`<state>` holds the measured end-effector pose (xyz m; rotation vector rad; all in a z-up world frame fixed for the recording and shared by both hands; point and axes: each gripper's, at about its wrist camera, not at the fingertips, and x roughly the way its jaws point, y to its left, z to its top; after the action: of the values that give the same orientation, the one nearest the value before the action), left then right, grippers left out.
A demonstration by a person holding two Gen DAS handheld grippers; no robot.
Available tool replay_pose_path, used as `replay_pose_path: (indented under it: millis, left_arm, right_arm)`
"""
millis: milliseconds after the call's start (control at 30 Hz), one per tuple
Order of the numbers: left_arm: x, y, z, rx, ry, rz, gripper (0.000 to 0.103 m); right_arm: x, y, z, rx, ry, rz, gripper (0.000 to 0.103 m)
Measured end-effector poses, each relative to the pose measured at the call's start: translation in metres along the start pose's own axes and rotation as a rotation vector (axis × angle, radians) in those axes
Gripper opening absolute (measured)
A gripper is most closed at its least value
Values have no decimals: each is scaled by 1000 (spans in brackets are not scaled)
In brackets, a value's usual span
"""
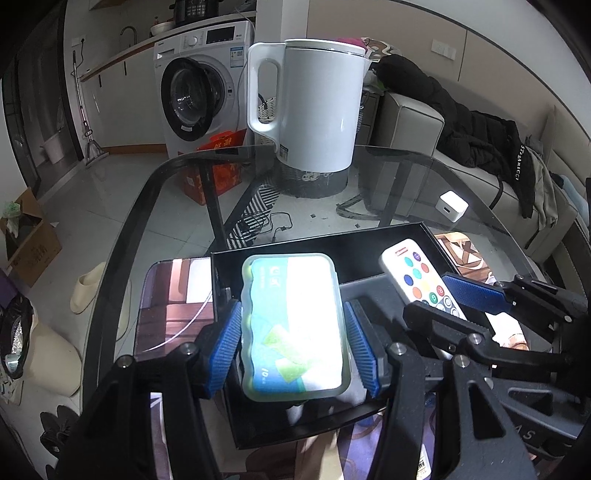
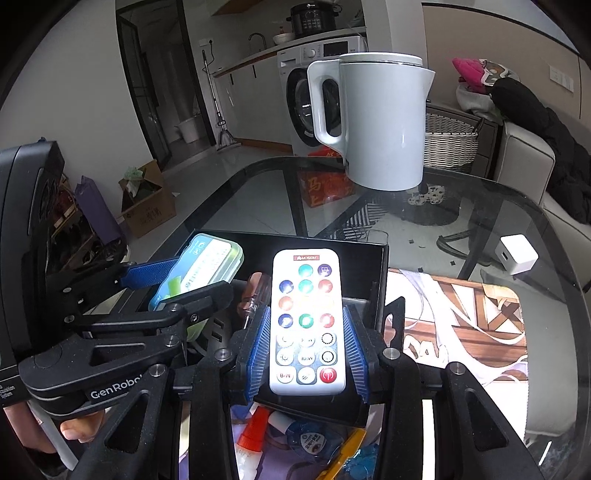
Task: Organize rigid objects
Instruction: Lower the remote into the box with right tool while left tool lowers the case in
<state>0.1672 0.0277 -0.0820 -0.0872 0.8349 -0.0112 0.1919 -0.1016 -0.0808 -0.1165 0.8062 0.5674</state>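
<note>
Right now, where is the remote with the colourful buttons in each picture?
Left wrist view: the remote sits right of centre, over the black box.
Right wrist view: the remote is bottom centre, in the right claw.
Shared landmark: the white kettle behind.

A washing machine (image 1: 201, 88) is standing on pale tiled floor (image 1: 122, 192); a sofa (image 1: 417, 122) is sitting against the wall (image 1: 388, 22).
</note>
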Motion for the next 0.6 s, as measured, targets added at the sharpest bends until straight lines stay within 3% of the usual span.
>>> replay_pose_path:
  millis: [367, 600]
  left_arm:
    - [-4, 1, -3, -10, -2, -3, 56]
    - [-10, 0, -6, -6, -13, -9, 62]
  right_arm:
    - [-5, 4, -3, -1, 9, 16, 44]
    - [-12, 3, -7, 13, 8, 26, 50]
